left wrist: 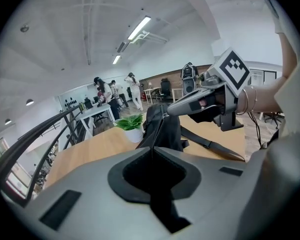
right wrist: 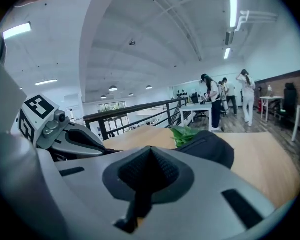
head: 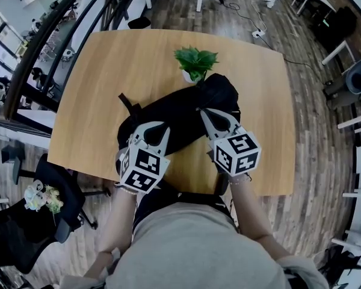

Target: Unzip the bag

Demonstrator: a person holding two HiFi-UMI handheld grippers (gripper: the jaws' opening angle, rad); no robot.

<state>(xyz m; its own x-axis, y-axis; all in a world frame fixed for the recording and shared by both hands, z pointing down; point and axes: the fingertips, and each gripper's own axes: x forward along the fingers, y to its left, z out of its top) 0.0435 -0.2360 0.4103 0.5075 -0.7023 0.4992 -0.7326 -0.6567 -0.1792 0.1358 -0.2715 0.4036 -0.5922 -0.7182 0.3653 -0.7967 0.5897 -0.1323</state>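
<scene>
Black fabric is filling the middle of the head view. The bag (head: 180,116) is lying across the near half of a pale wooden table (head: 90,83). Its right end is humped up just below a small green plant (head: 195,62) in a white pot (head: 188,76). A strap (head: 127,104) is trailing from the bag's upper-left corner onto the wood.

The left gripper (head: 161,130) is being held at the lower left of the bag and pointed up the frame. In the left gripper view its jaws are being pressed fully together on the bag's near edge. The zip line (left wrist: 158,131) is running straight up from their tips.

The right gripper (head: 206,113) is being held at the lower right of the hump. In the centre of the left gripper view its tips are being set against the top of the bag, where that zip line ends. In the right gripper view its jaws are likewise being held closed, tip to tip. Whether the zip's pull is being pinched between them cannot be made out, the spot being too small.

Several people (left wrist: 115,91) are standing by white desks (left wrist: 97,113) at the far end of the room, left of centre in the left gripper view.
</scene>
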